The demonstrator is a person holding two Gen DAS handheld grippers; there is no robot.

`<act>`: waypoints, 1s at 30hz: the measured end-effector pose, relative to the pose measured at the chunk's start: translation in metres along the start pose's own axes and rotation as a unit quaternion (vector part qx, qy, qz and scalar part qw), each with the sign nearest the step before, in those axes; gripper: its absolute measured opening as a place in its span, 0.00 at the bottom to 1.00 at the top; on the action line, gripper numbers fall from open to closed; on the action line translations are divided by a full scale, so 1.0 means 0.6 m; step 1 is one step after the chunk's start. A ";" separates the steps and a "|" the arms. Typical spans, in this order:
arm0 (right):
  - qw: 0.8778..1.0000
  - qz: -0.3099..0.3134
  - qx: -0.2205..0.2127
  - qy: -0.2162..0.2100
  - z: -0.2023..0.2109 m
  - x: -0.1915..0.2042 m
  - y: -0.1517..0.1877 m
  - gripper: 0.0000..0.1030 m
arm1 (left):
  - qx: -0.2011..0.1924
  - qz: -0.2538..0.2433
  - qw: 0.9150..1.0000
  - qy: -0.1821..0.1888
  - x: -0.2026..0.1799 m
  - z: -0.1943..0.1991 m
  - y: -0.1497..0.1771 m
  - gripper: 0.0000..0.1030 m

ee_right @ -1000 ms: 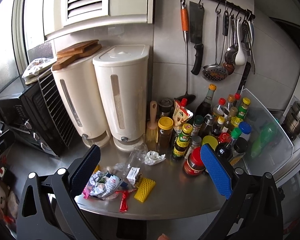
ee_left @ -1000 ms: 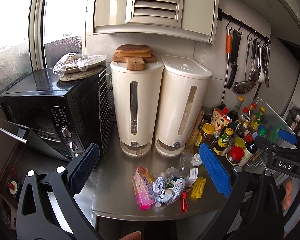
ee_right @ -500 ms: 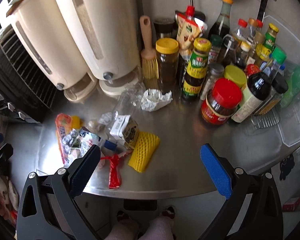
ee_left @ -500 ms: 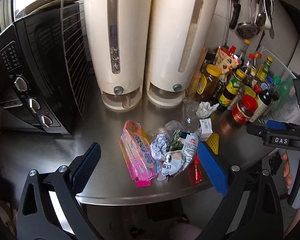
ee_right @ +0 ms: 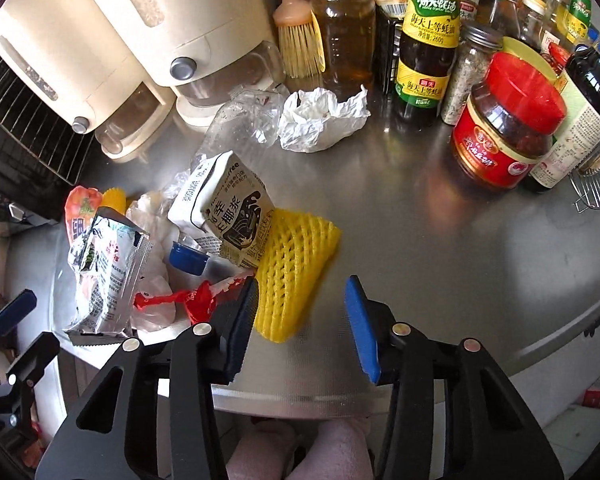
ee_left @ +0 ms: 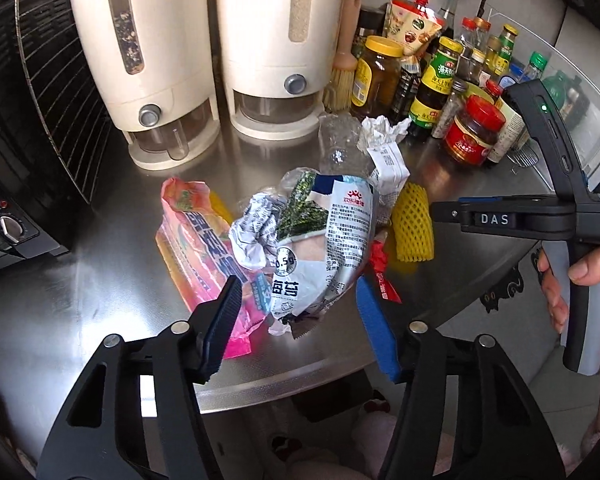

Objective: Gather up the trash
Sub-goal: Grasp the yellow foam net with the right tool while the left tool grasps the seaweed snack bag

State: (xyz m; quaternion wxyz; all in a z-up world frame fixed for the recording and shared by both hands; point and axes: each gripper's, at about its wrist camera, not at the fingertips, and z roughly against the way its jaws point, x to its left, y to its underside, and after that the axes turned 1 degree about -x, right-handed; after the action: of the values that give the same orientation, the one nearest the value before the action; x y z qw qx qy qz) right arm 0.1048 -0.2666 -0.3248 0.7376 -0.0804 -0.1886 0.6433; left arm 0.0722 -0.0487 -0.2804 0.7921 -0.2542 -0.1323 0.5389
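A heap of trash lies on the steel counter (ee_left: 100,280). It holds a pink wrapper (ee_left: 196,240), crumpled foil (ee_left: 256,228), a seaweed snack bag (ee_left: 324,240), a red wrapper (ee_right: 192,300), a milk carton (ee_right: 228,208), a yellow foam net (ee_right: 296,264), clear plastic (ee_right: 244,120) and a crumpled tissue (ee_right: 320,120). My left gripper (ee_left: 300,320) hovers over the snack bag's near end, jaws closing, pads clear of it. My right gripper (ee_right: 300,324) straddles the foam net's near end, jaws closing, its right pad still apart from the net.
Two cream dispensers (ee_left: 204,40) stand at the back, a black oven (ee_left: 20,120) at the left. Sauce bottles and jars (ee_right: 508,120) crowd the back right, beside a brush (ee_right: 300,40). The counter's front edge (ee_right: 300,400) runs just below both grippers. A hand (ee_left: 588,280) holds the right gripper.
Both grippers have dropped close to the counter and tilted downward. Their jaws have narrowed from wide open, now framing the snack bag and the foam net.
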 end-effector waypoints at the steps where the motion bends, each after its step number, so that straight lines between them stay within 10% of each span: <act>1: 1.000 0.002 0.004 0.004 -0.007 0.001 -0.001 0.43 | 0.003 0.000 1.000 0.004 0.000 -0.007 0.001 0.47; 14: 0.999 0.018 0.031 0.015 -0.071 0.016 0.007 0.18 | 0.040 0.015 0.998 0.048 0.006 -0.061 0.010 0.17; 30: 0.999 0.029 0.010 0.030 -0.062 0.015 0.032 0.11 | 0.088 -0.003 0.996 0.031 -0.021 -0.125 0.053 0.26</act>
State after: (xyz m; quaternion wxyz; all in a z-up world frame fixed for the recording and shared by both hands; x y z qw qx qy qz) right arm 0.1021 -0.2500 -0.3641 0.7248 -0.0973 -0.1576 0.6636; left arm 0.0791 -0.0705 -0.3598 0.8170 -0.1996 -0.0600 0.5376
